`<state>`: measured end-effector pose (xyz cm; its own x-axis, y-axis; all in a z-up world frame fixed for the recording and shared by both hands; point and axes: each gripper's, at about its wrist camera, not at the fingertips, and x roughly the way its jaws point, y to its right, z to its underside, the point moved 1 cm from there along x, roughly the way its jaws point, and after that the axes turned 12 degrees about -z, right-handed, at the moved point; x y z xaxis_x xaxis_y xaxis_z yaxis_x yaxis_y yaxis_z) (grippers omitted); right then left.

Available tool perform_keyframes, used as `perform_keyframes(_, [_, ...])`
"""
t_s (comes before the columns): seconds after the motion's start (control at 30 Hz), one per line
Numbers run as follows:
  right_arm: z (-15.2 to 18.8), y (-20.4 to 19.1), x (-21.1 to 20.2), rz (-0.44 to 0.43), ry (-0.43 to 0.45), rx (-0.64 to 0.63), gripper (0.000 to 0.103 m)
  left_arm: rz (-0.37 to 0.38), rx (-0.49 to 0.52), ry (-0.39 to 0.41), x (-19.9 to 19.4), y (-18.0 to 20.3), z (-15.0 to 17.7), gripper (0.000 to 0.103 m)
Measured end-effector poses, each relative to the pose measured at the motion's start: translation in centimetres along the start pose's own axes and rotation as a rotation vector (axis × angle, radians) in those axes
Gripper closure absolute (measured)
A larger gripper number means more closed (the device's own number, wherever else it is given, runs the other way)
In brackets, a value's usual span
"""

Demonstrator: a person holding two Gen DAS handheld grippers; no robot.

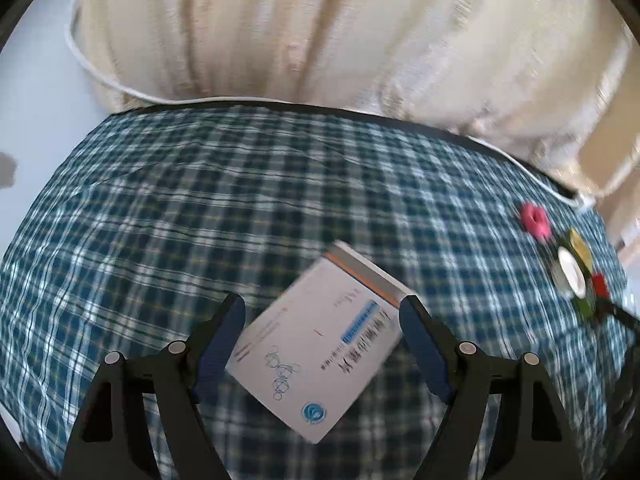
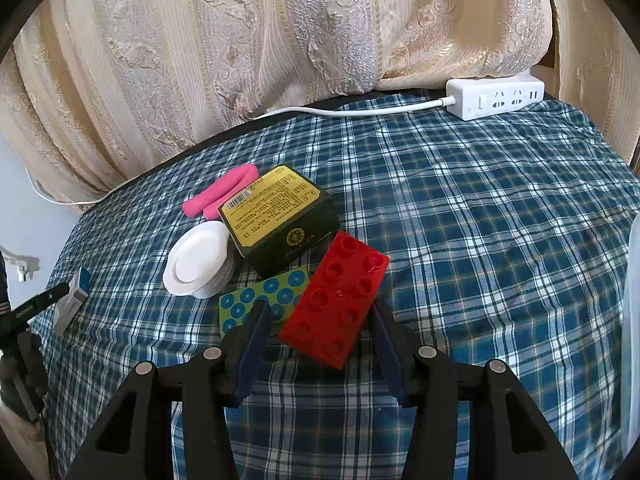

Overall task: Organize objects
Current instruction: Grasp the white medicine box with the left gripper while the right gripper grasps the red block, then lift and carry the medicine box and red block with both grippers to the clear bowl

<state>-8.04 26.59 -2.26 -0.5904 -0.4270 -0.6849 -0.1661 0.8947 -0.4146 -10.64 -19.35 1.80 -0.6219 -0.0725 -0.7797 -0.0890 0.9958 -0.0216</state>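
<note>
A white box point(image 1: 320, 344) is framed by the spread left gripper point(image 1: 322, 320); a red brick point(image 2: 334, 300) is pinched by the right gripper point(image 2: 318, 320).

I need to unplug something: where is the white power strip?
In the right wrist view, the white power strip lies at the far right edge of the plaid cloth, against the curtain.

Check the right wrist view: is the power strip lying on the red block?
No, the power strip lies at the far table edge, apart from the red block.
</note>
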Motion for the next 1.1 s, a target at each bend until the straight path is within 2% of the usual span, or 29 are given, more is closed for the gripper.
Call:
perform_keyframes(0.23, [0.0,0.0,0.0,0.001,0.002,0.001,0.049,0.000,0.127,0.003,-1.1,3.3,1.5,0.023])
perform_keyframes(0.37, [0.0,0.0,0.0,0.002,0.001,0.002,0.049,-0.068,0.153,0.000,-0.5,4.2,1.5,0.023])
perform_keyframes(0.53, [0.0,-0.1,0.0,0.008,0.002,-0.004,0.049,-0.123,0.138,-0.026,0.7,4.1,1.4,0.023])
perform_keyframes(0.73, [0.0,-0.2,0.1,0.009,0.005,-0.006,0.049,-0.157,0.123,-0.008,1.0,4.2,1.6,0.024])
perform_keyframes(0.8, [0.0,-0.2,0.0,0.009,0.004,-0.007,0.049,-0.161,0.134,0.005,0.8,4.5,1.7,0.034])
perform_keyframes(0.93, [0.0,-0.3,-0.1,0.009,0.010,-0.017,0.057,-0.198,0.135,0.019,0.5,5.4,1.9,0.035])
perform_keyframes(1.1, [0.2,-0.5,-0.4,0.018,0.014,-0.034,0.063,-0.199,0.100,0.045,-0.7,5.9,1.7,0.035])
